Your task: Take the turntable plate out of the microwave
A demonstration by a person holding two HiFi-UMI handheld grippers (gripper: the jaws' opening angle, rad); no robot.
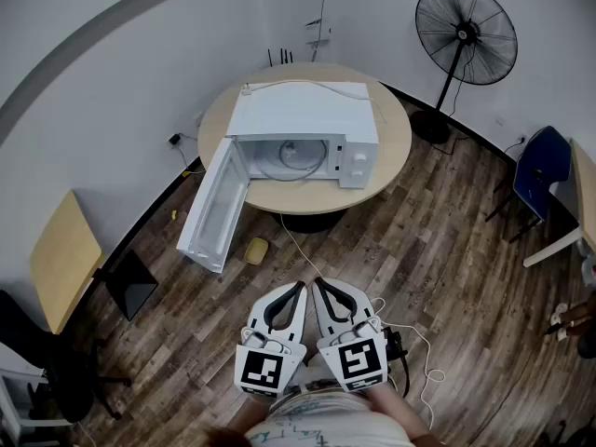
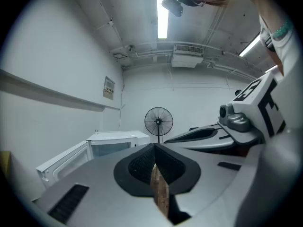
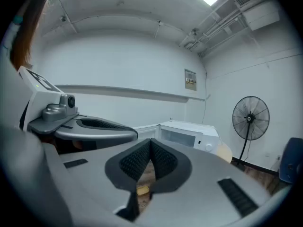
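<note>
A white microwave [image 1: 303, 133] stands on a round wooden table [image 1: 396, 138] ahead of me, its door [image 1: 216, 203] swung open to the left. Inside lies the round glass turntable plate [image 1: 296, 161]. The microwave also shows in the left gripper view [image 2: 113, 143] and in the right gripper view [image 3: 189, 135]. My left gripper [image 1: 300, 287] and right gripper [image 1: 318, 284] are held side by side low in the head view, well short of the table. Both are shut with nothing between the pads.
A black standing fan [image 1: 466, 35] stands behind the table at the right. A small yellow object [image 1: 256, 250] lies on the wooden floor under the open door. A yellow side table [image 1: 60, 259] is at the left, a blue chair [image 1: 540, 170] at the right. White cable trails on the floor [image 1: 424, 361].
</note>
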